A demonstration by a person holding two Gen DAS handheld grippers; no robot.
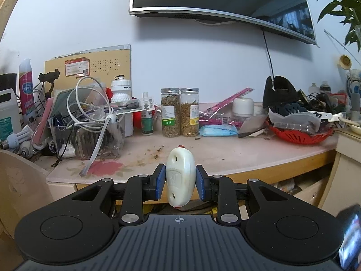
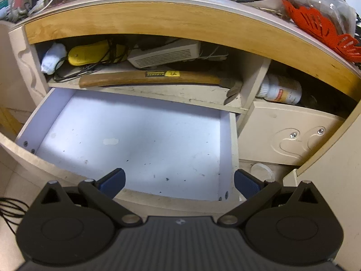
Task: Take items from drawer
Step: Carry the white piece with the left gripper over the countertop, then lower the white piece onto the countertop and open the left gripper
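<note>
The left gripper (image 1: 180, 184) holds a white plastic piece (image 1: 180, 178) upright between its blue pads: the left pad presses its left side, the right pad its right side, and the piece stands up past the fingertips and hangs below them. It has a small hole near the top, another near the bottom, and a red tip at the upper end. The gripper sits in front of the tabletop (image 1: 225, 155), near its front edge.

Taking the two herb jars (image 1: 180, 112) at the back of the tabletop as the mark: far to their left a spray can (image 1: 26, 90) stands, then a clear box with a tangle of white cable (image 1: 90, 103), then a white bottle (image 1: 121, 92). The held piece is in front of the jars, well apart from them. To their right lies a blue packet (image 1: 217, 130), and farther right a red basket (image 1: 300, 135) heaped with dark things. A screen (image 1: 221, 0) hangs on the wall above.

The right gripper (image 2: 179, 181) is spread wide with nothing between its fingers, poised over the front rim of the pulled-out drawer (image 2: 231, 140). The drawer floor shows only specks and a small pale mark. On the shelf behind the drawer lie a yellow object (image 2: 90, 53), a white vented box (image 2: 167, 54) and a wooden-handled hammer (image 2: 158, 78).
</note>
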